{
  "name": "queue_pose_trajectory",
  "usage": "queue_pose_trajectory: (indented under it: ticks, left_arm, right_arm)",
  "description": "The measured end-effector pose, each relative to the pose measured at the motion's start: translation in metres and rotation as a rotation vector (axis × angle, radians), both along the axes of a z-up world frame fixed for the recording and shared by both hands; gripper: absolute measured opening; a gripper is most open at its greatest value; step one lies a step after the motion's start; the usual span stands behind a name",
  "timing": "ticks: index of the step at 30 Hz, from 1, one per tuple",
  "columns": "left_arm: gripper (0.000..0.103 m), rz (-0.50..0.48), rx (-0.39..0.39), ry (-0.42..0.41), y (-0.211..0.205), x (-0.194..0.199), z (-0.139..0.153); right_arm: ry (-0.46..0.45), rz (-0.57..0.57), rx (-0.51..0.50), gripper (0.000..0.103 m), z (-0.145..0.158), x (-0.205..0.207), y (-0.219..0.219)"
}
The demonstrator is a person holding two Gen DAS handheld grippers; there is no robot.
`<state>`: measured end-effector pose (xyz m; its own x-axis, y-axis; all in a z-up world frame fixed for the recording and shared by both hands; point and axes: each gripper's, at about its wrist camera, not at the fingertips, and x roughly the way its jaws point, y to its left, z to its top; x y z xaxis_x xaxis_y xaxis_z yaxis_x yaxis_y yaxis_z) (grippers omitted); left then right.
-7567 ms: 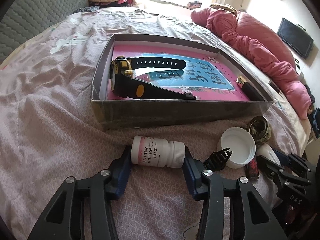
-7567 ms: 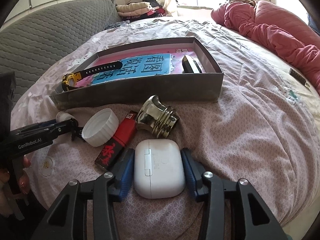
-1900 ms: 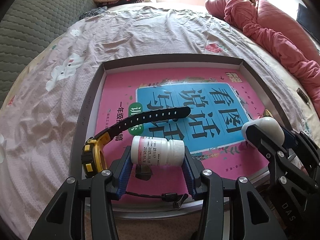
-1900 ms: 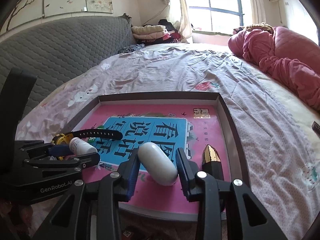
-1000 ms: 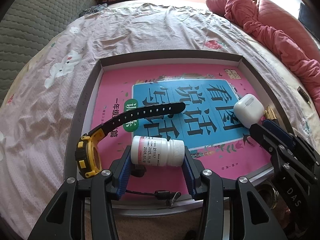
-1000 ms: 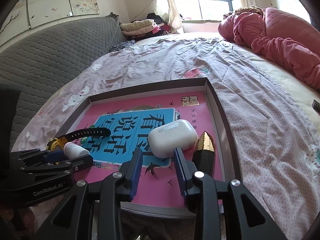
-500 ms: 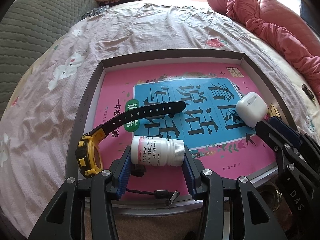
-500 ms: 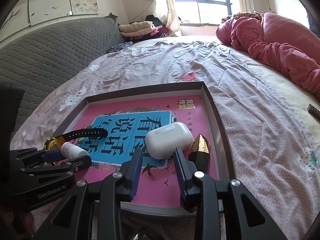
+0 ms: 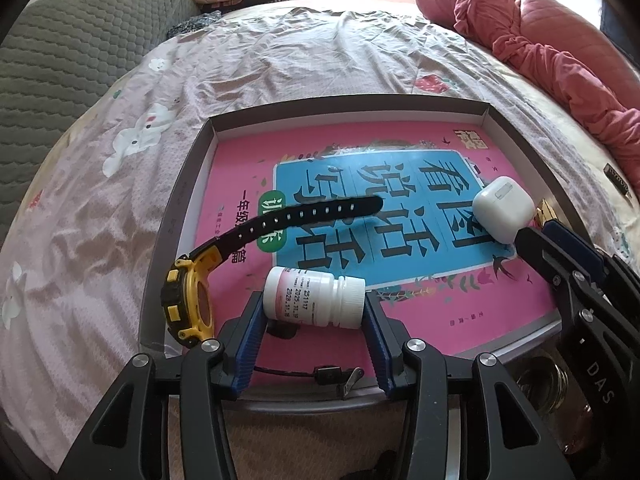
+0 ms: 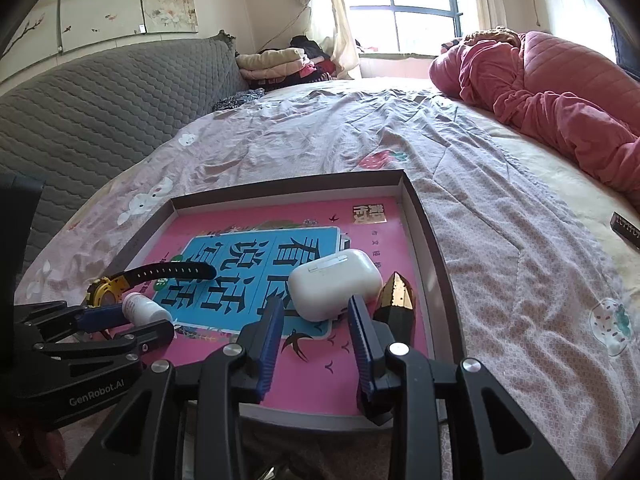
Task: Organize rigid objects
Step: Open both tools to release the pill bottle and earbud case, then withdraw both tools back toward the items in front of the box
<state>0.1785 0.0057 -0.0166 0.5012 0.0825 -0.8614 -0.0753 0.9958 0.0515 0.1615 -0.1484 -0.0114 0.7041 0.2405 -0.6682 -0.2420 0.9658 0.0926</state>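
Progress well along: shallow grey cardboard box (image 9: 172, 216) with pink-and-blue book cover (image 9: 400, 216) as its floor already holds black-strapped yellow watch (image 9: 188, 300) at lower left, white earbud case (image 10: 334, 284) right of centre, black-and-gold faceted piece (image 10: 396, 304) just beside it. Left gripper (image 9: 314, 320) clamped on white pill bottle (image 9: 314, 298), low over the box floor at lower centre, not yet let go. Right gripper (image 10: 314, 320) narrow-jawed and empty, case just beyond its tips. Brass item (image 9: 540, 384) and red object (image 9: 576, 428) outside the box at lower right, seemingly left to stow.
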Motion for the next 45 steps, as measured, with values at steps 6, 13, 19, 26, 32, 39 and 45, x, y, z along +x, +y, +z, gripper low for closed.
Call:
queue_pose_trajectory:
  ticks: [6, 13, 19, 26, 32, 39, 45]
  left_arm:
    - [0.051, 0.008, -0.023, -0.012, 0.001, -0.007, 0.006]
    - [0.057, 0.004, -0.035, -0.033, 0.002, -0.013, 0.015]
    - [0.057, 0.007, -0.048, -0.038, 0.007, -0.023, 0.021]
    - [0.064, 0.032, -0.057, -0.056, 0.018, -0.037, 0.029]
    - [0.065, 0.046, -0.069, -0.064, 0.023, -0.046, 0.031]
    - [0.066, 0.035, -0.069, -0.072, 0.017, -0.053, 0.033]
    - [0.068, 0.032, -0.064, -0.085, 0.015, -0.059, 0.039]
  right_arm:
    - [-0.013, -0.004, -0.006, 0.033, 0.001, -0.003, 0.000]
    - [-0.019, -0.007, -0.008, 0.034, 0.003, -0.004, -0.003]
    - [-0.041, -0.002, -0.010, 0.036, 0.006, -0.009, -0.004]
    - [-0.088, 0.005, -0.038, 0.042, 0.012, -0.017, -0.003]
    - [-0.132, -0.003, -0.030, 0.047, 0.021, -0.025, -0.009]
    - [-0.147, -0.005, -0.060, 0.051, 0.021, -0.035, -0.007]
    - [-0.143, -0.005, -0.071, 0.051, 0.021, -0.045, -0.005]
